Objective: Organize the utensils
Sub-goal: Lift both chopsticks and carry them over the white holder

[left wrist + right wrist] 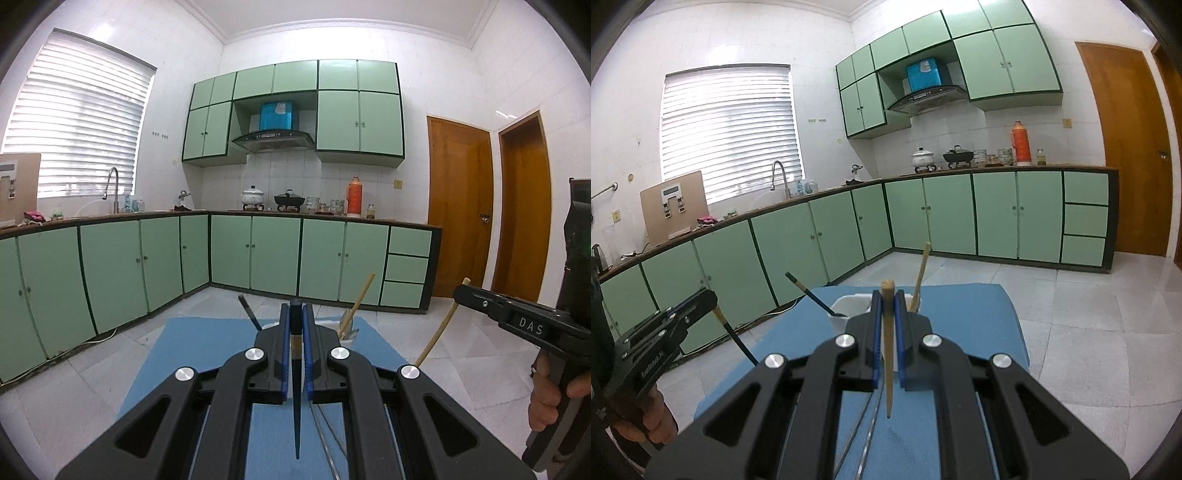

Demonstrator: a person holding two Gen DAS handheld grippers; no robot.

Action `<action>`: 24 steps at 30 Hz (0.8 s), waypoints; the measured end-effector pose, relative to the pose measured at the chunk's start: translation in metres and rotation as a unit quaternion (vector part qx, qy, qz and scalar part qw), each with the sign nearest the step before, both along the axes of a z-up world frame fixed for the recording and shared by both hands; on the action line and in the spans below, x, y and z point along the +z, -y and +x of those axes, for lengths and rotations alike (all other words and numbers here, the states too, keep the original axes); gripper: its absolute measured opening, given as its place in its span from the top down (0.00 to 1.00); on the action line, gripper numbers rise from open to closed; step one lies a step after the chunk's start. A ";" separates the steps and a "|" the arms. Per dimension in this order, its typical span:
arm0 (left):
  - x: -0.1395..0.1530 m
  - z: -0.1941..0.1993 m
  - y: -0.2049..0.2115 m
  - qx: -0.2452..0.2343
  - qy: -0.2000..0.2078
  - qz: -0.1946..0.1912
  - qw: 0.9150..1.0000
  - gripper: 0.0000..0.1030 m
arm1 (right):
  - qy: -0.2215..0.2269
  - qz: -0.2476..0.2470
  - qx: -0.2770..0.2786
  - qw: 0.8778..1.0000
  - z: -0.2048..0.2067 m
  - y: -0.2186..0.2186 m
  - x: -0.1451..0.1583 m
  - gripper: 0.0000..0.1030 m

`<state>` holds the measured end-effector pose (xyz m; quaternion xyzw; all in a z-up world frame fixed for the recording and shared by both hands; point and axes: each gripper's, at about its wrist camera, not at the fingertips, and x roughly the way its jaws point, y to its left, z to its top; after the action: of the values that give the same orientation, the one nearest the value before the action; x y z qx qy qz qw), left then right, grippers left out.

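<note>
white holder [271,326] mostly hidden, countertop jars [370,211] indistinct

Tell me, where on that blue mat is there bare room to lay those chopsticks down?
The blue mat lies bare right of the white holder, and on the near side towards the grippers. It is crowded at the holder, where chopsticks already stand.

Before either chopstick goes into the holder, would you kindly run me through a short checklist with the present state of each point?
1. Left tongs shut on the dark chopstick: ok.
2. Right tongs shut on the bamboo chopstick: ok.
3. Both chopsticks lifted off the blue mat: ok.
4. White holder upright on the mat: ok.
5. Room left in the holder, which already has one dark and one bamboo chopstick: cannot tell.
6. Which compartment each belongs in: cannot tell.
</note>
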<state>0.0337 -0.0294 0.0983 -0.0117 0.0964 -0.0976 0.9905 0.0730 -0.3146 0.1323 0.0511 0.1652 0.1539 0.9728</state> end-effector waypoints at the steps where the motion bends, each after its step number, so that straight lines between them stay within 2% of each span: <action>1: 0.002 0.001 0.000 0.000 0.002 0.000 1.000 0.94 | 0.004 -0.003 0.002 1.000 0.000 -0.002 0.004 0.94; 8: 0.028 0.015 -0.001 0.000 0.027 -0.003 1.000 0.94 | 0.024 -0.012 0.015 1.000 0.013 -0.010 0.034 0.94; 19: 0.088 0.052 0.002 0.008 0.097 -0.021 0.995 0.94 | 0.085 -0.018 0.002 0.996 0.046 -0.019 0.089 0.94; 24: 0.105 0.068 0.006 0.014 0.128 -0.025 0.991 0.94 | 0.090 -0.026 -0.008 0.996 0.066 -0.020 0.096 0.94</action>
<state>0.1016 -0.0354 0.2035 -0.0251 -0.0337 -0.0866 0.9954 0.1393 -0.2948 0.2279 0.0135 0.0805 0.1456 0.9860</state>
